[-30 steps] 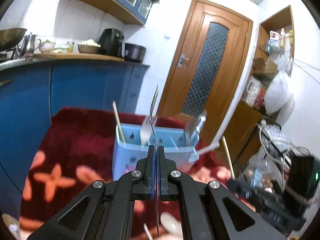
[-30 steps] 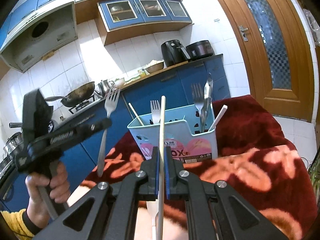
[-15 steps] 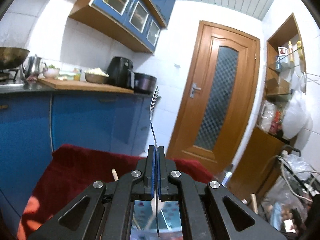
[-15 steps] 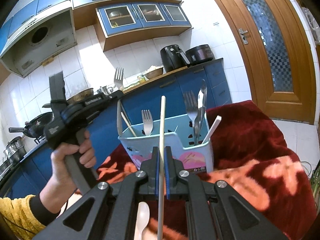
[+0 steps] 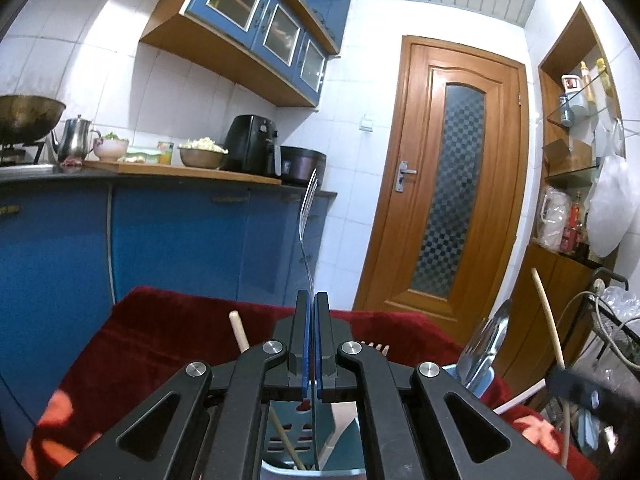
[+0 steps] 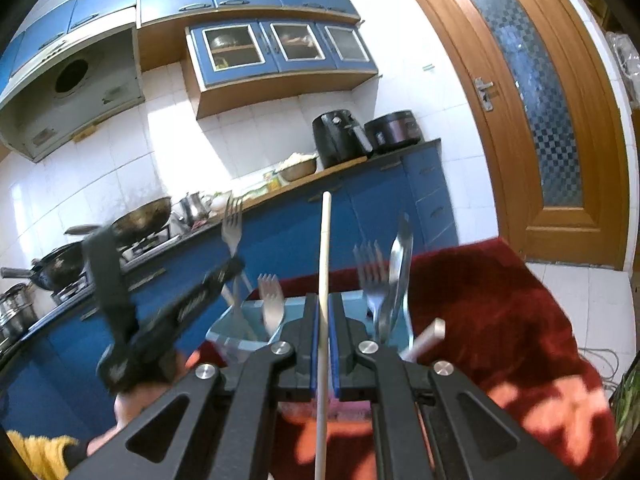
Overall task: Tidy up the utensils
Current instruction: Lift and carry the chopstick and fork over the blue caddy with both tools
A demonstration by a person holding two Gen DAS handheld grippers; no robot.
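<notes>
My left gripper (image 5: 311, 300) is shut on a steel fork (image 5: 307, 220), tines up, its handle end reaching down into the light blue utensil caddy (image 5: 288, 436) right below. From the right wrist view the left gripper (image 6: 236, 264) hovers over the caddy's (image 6: 224, 328) left end. My right gripper (image 6: 325, 304) is shut on a pale wooden chopstick (image 6: 325, 256), held upright just in front of the caddy. The caddy holds forks (image 6: 370, 276), a spoon (image 6: 400, 264), a chopstick (image 5: 239, 330) and a white handle (image 6: 426, 336).
The caddy stands on a dark red floral cloth (image 6: 500, 320). Blue kitchen cabinets (image 5: 160, 248) with an air fryer (image 5: 252, 148) and a cooker run behind. A wooden door (image 5: 452, 200) is on the right, with a cluttered shelf and cart (image 5: 600, 320) beside it.
My left gripper has come down over the caddy, so the fork's handle now dips inside it. My right gripper has moved closer to the caddy with the chopstick.
</notes>
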